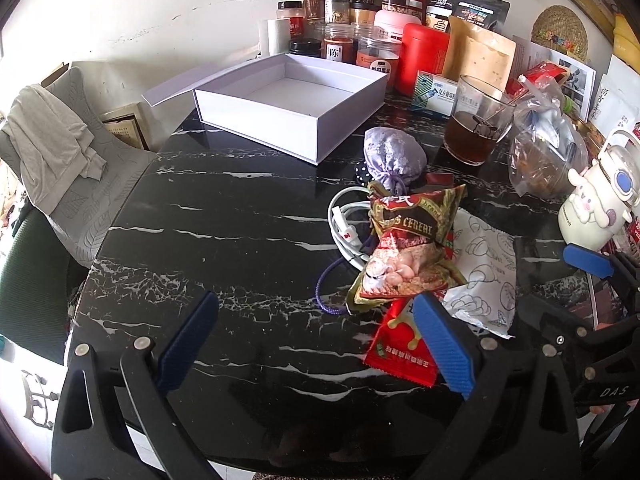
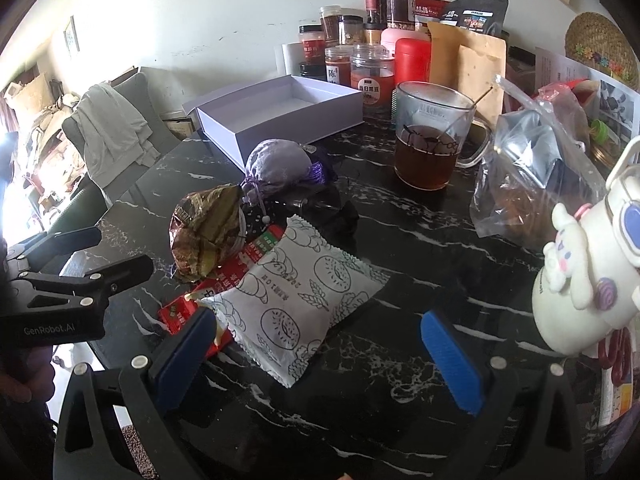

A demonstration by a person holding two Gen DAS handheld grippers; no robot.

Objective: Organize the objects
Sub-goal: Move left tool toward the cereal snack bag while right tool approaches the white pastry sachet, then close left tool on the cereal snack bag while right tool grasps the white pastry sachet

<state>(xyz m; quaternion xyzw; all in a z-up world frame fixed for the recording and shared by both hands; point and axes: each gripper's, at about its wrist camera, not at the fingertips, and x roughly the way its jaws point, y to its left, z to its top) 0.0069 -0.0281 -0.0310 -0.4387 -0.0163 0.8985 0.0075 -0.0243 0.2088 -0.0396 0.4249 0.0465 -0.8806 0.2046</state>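
Fingers: right gripper [image 2: 316,356] spread wide, empty; left gripper [image 1: 316,344] likewise wide, empty. White pastry packet [image 2: 304,300] lies flat on worktop [image 2: 400,232], just ahead of right fingers, long axis diagonal, near corner betw. the blue pads; right hand is nearer. Packet overlaps red sachet [image 2: 244,260]; cereal bag [image 2: 204,232] and purple pouch [image 2: 276,168] behind. Open white box [image 2: 280,116] further back-left, well apart: likely destination. Glass mug [image 2: 428,140] w/ brown liquid nearby, spill risk.

White wall [image 1: 160,8], grey chair [image 1: 80,168], black marble table [image 1: 240,220]
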